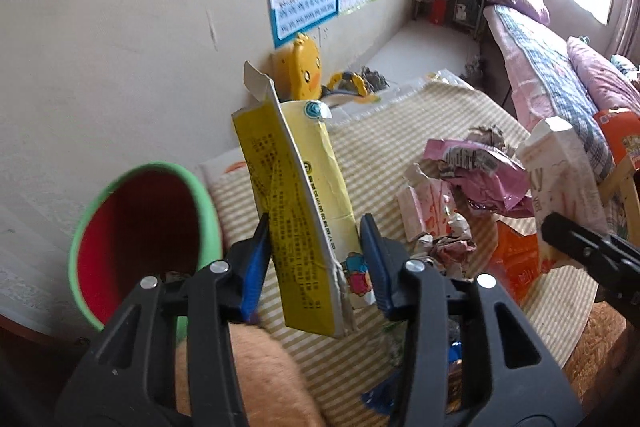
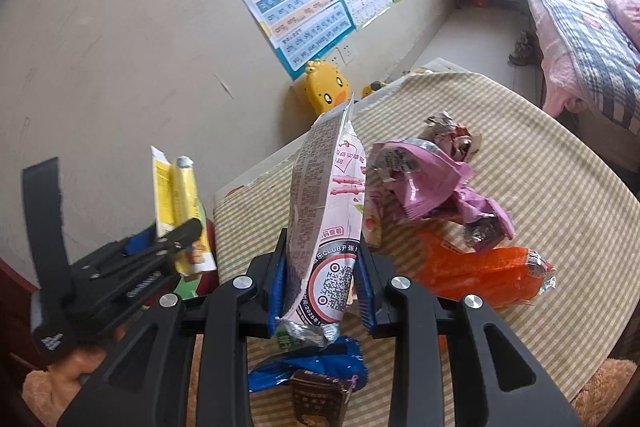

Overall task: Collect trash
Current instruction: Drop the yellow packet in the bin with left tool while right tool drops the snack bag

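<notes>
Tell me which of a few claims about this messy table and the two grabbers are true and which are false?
1. The left gripper holds a yellow carton. True.
2. The right gripper is empty. False: it pinches a pink snack box.
3. The bin is green outside, red inside. True.
4. An orange wrapper lies on the striped tablecloth. True.
5. The yellow carton is already in the bin. False: it is held up in the air beside it.

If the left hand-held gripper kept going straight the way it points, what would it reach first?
Probably the striped table cloth just beyond the yellow carton that the left hand-held gripper holds; the green bin sits left of that line. Depth is unclear.
</notes>
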